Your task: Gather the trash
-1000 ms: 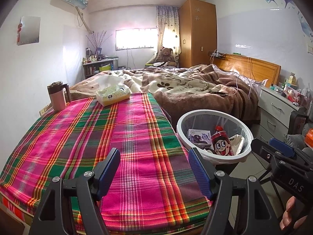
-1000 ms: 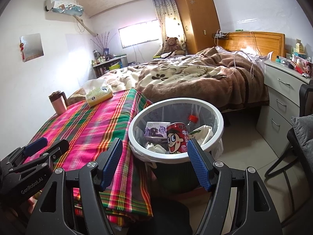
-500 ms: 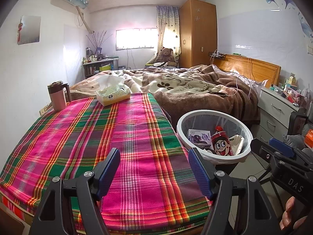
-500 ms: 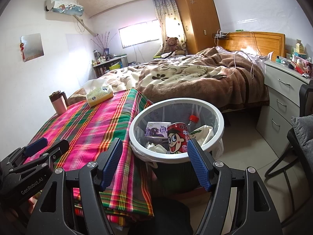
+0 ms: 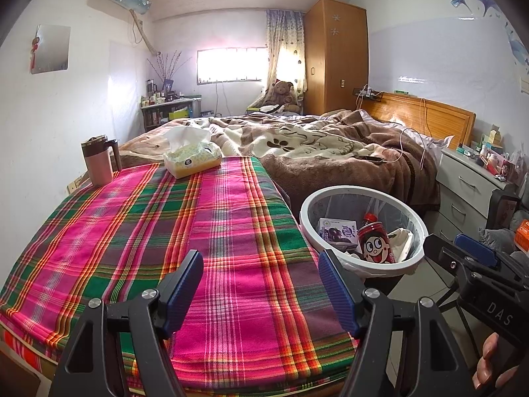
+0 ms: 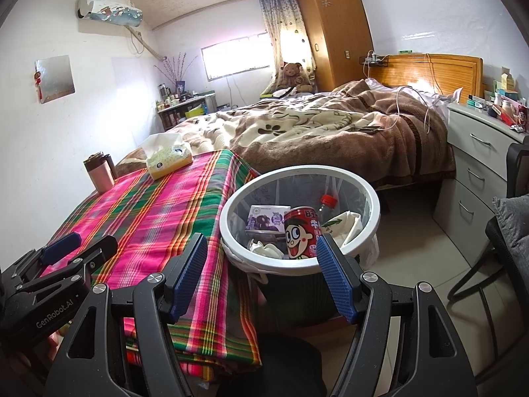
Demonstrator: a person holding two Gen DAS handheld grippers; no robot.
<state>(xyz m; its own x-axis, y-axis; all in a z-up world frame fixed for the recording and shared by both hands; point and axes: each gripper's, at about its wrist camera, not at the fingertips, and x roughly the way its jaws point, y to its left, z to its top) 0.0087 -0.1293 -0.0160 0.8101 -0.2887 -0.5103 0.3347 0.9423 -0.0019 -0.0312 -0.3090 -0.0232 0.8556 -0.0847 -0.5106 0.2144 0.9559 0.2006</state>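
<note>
Nearest the viewer, the left gripper (image 5: 261, 284) hangs released over the near edge of the plaid tablecloth (image 5: 185, 231), its ribbed blue pads spread wide with nothing between them; I judge it idle because no trash shows on the cloth. The right gripper (image 6: 261, 274) is likewise released, its jaws framing the near rim of the waste bin (image 6: 360, 185), which suggests it is parked above the drop point.

The bin stands just off the cloth's right edge, low enough for things to be swept or dropped in. It has a round white hoop rim over a dark ribbed body, lined with a thin, clear, crinkly bag. Inside it lies the trash: a glossy red can with a cartoon face (image 6: 301, 231), a purple printed carton (image 6: 264, 220) left of the can, crumpled white paper (image 6: 344, 228) to its right, and a red-capped bottle (image 6: 328, 201) behind (its body mostly hidden).

Beyond the bin, at the cloth's far edge, sit a soft yellow tissue pack (image 5: 193, 158) and a pink metal mug (image 5: 99, 162), likely keepers, not rubbish.
</note>
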